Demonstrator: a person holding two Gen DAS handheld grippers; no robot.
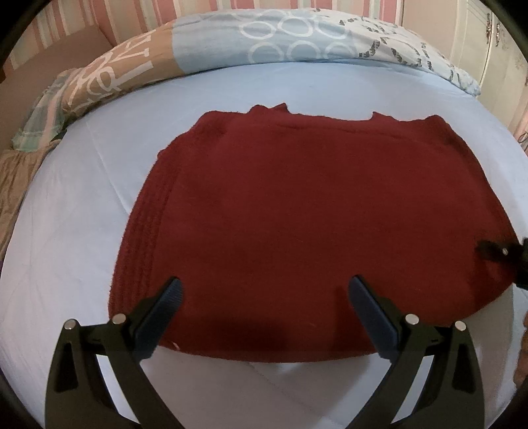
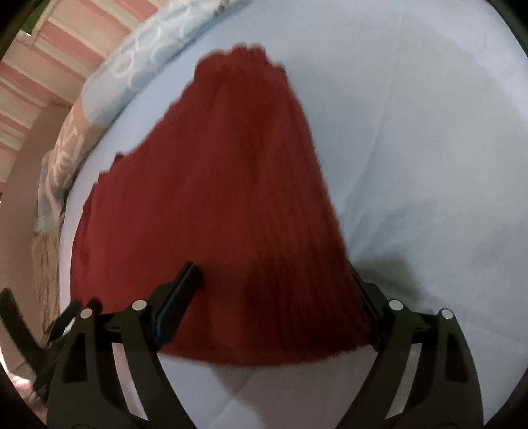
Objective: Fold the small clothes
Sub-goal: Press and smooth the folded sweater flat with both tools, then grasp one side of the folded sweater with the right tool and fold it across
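Observation:
A dark red knitted garment (image 1: 297, 214) lies spread flat on the pale blue bed sheet (image 1: 66, 231). In the left wrist view my left gripper (image 1: 265, 283) is open, both fingers hovering over the garment's near edge towards its left side, with nothing held. My right gripper (image 1: 501, 254) shows as a dark tip at the garment's right edge. In the blurred right wrist view the red garment (image 2: 231, 198) fills the middle. The right gripper (image 2: 275, 280) stands wide open astride its near right corner, the right finger (image 2: 369, 303) against the cloth's side edge.
A rumpled patterned duvet (image 1: 280, 36) in blue, tan and white lies along the far side of the bed. Striped pink wallpaper (image 1: 132, 13) is behind it, a white cabinet (image 1: 488, 49) at the far right. Bare sheet (image 2: 429, 132) stretches to the garment's right.

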